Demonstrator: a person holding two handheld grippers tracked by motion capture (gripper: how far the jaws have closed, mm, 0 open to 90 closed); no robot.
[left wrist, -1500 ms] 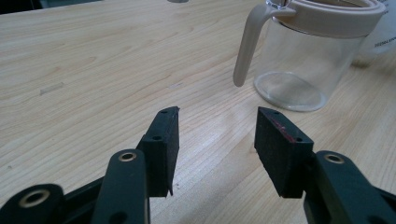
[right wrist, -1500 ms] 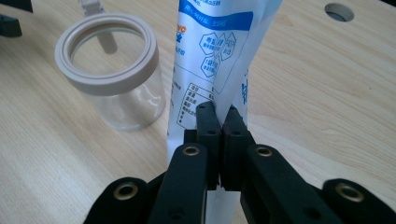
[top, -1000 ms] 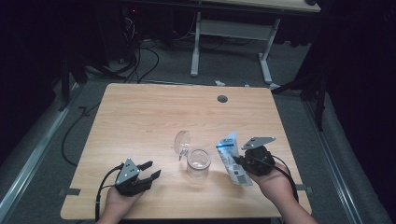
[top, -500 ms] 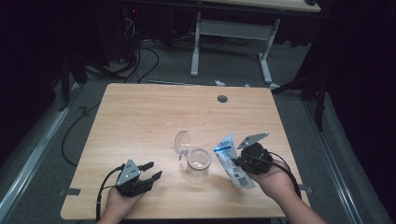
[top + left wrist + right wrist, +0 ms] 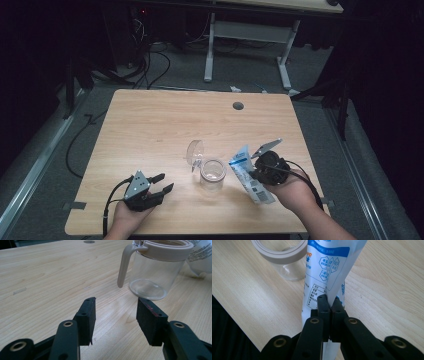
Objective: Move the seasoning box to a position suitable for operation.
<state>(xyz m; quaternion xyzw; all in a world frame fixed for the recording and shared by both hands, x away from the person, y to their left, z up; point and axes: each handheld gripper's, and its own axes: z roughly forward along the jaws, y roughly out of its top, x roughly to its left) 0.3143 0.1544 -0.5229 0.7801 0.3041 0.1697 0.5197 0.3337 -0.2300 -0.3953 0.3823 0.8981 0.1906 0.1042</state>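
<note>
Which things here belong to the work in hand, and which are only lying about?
In use: white and blue pouch, pinched in right gripper; glass jar with open lid; left gripper, jaws open.
Lying about: floor cables; far desk frame.

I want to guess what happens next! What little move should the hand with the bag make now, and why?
Probably tip the white and blue plastic pouch over the clear glass jar with the beige rim: the right gripper pinches it, and the jar stands open beside it.

White pouch (image 5: 324,270) printed blue, clear jar (image 5: 152,272) rimmed beige, pale wood table (image 5: 165,120).
</note>
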